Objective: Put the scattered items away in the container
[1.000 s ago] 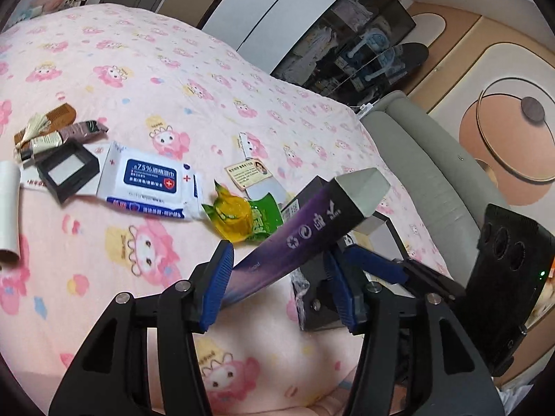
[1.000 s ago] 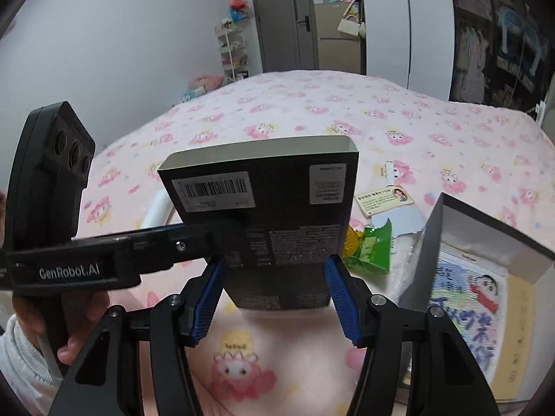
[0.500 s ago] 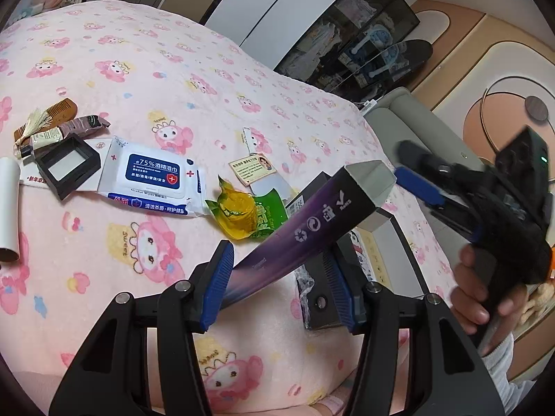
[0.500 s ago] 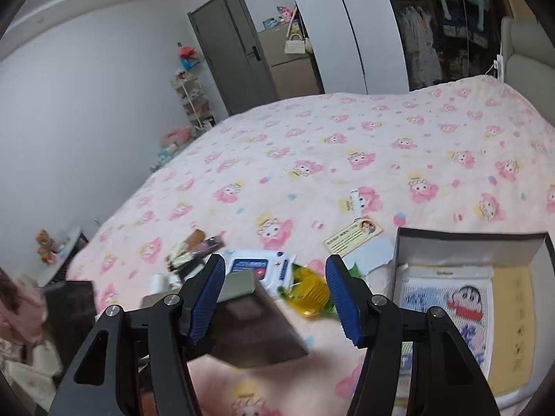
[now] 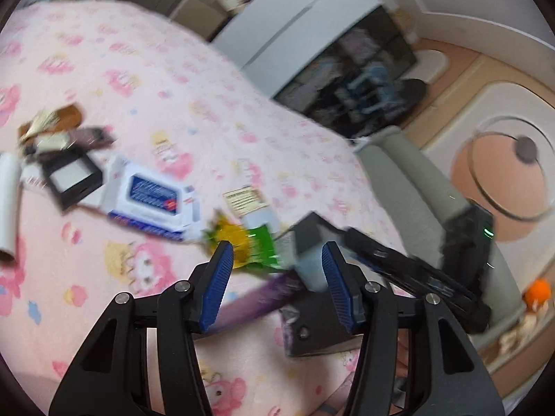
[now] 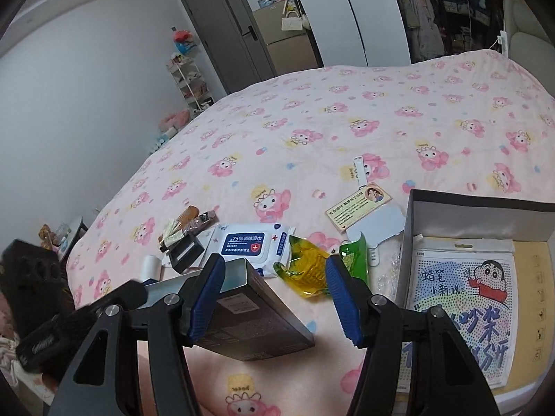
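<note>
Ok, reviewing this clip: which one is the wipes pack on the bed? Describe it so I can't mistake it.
On the pink cartoon-print bedspread, find the row of loose items left of the open dark box. The wipes pack lies flat mid-row, between a small black square case on its left and a crumpled yellow-green wrapper on its right. It alone is white, with a blue label reading 75%.
</note>
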Demonstrator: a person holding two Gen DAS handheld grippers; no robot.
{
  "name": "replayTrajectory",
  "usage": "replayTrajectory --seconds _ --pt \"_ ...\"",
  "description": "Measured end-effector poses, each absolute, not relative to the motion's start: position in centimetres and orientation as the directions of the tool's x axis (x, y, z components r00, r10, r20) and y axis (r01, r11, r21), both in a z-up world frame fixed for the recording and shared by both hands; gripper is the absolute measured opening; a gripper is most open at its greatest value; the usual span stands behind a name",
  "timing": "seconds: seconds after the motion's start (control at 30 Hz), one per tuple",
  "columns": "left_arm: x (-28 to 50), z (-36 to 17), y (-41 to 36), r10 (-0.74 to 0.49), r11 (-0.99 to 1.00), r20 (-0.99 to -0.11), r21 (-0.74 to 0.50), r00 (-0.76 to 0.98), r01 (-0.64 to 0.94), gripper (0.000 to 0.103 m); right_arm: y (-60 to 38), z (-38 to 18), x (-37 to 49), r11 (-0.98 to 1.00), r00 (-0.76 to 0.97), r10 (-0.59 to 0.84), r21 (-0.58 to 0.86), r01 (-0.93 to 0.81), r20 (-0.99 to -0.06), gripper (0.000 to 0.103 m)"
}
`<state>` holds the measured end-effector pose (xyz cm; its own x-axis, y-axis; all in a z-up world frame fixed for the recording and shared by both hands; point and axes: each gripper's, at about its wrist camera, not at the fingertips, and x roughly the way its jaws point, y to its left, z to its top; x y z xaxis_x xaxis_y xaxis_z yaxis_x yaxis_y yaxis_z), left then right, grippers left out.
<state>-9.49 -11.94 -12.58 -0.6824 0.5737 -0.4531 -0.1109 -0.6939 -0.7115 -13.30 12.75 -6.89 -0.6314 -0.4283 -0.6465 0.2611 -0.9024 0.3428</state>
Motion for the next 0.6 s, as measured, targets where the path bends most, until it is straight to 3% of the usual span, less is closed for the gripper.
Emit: replayTrajectory --seconds 0.13,0.43,0.6 --pt "-9.1 -12.9 -12.9 0.561 -0.686 -0.468 -0.725 -0.683 -0.066 0.059 13.1 -6.8 -13.1 -0.885 -0.615 -0.463 0.376 0.276 -0.639 0.057" --pt "-6.4 -13.7 -10.0 0.696 -0.598 -0.437 -0.792 -0.569 -0.124 0.059 13.9 -7.7 -12.0 -0.827 -0.535 -0.560 0.471 0.308 -0.633 0.057" --pt "-6.0 -14.8 -8.5 0.753 -0.566 -0.448 -0.814 -0.482 -0.128 0.067 14.9 -9.2 -10.3 -0.811 -0.493 -0.580 0.516 0.275 -0.649 0.057"
